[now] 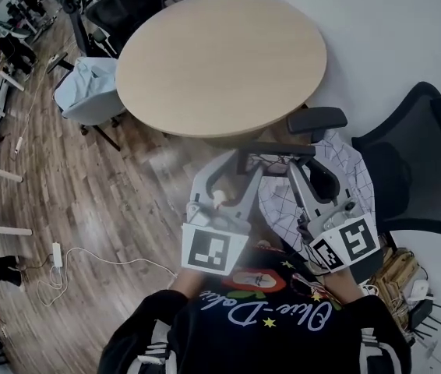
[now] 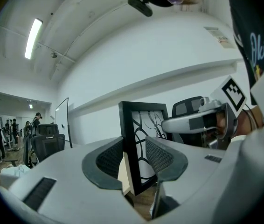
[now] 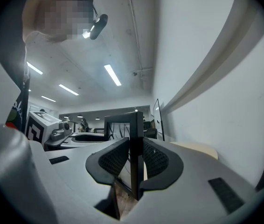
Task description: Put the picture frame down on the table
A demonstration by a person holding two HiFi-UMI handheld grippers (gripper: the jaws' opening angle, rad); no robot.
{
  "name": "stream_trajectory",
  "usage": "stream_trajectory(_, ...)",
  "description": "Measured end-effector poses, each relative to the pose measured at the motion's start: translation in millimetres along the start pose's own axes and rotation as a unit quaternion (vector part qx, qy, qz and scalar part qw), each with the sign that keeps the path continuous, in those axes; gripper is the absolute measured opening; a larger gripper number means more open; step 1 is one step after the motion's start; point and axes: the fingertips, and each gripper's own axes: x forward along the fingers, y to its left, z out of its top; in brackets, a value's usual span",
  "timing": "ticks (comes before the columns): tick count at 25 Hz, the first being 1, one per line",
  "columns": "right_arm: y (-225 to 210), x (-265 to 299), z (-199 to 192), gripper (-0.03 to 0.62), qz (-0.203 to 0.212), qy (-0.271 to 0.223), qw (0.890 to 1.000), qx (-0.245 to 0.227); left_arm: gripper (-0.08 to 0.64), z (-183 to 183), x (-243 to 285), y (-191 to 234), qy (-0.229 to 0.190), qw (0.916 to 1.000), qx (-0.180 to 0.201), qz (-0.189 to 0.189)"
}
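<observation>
A black picture frame [image 1: 276, 149] is held upright in the air between the two grippers, just short of the round wooden table [image 1: 220, 61]. In the left gripper view the picture frame [image 2: 141, 139] shows a white print with black curved lines, and the left gripper [image 2: 134, 160] is shut on its left side bar. The right gripper [image 3: 134, 164] is shut on the picture frame's [image 3: 136, 139] other side bar, seen edge-on. In the head view the left gripper [image 1: 240, 160] and the right gripper [image 1: 302, 160] stand side by side and point level toward the table.
A black office chair [image 1: 415, 170] with a checked cloth [image 1: 349, 170] on its seat stands at the right, its armrest [image 1: 316, 119] near the table edge. A chair draped in pale blue cloth [image 1: 88, 92] stands at the table's left. White cables [image 1: 57, 255] lie on the wood floor.
</observation>
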Motion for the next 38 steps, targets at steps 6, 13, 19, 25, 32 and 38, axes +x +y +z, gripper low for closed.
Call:
stream_trajectory(6, -24.7, 34.1, -1.2, 0.075, -0.034, 0.004, 0.999, -0.001, 0.140, -4.2, 37.6, 27.6, -0.006, 0.9995, -0.003, -0.030)
stream_trajectory(13, -52.1, 76.7, -9.7, 0.075, -0.052, 0.020, 0.998, 0.002, 0.140, -16.9, 78.0, 60.3, -0.001, 0.9987, -0.013, -0.049)
stream_trajectory(19, -68.7, 116.2, -13.0, 0.074, -0.058, 0.028, 0.998, 0.000, 0.140, -25.6, 105.6, 92.9, 0.003, 0.9983, -0.020, -0.055)
stream_trajectory(25, -70.2, 150.6, -11.8, 0.075, -0.066, 0.039, 0.997, -0.003, 0.140, -28.3, 118.6, 125.5, 0.004, 0.9976, -0.029, -0.062)
stream_trajectory(32, -67.9, 192.9, -19.1, 0.075, -0.076, 0.039, 0.996, -0.004, 0.141, -40.2, 129.2, 166.1, 0.000, 0.9969, -0.032, -0.071)
stream_trajectory(38, -74.4, 220.0, -25.6, 0.075, -0.097, 0.035, 0.995, 0.000, 0.141, -48.7, 145.6, 190.8, 0.002, 0.9954, -0.019, -0.093)
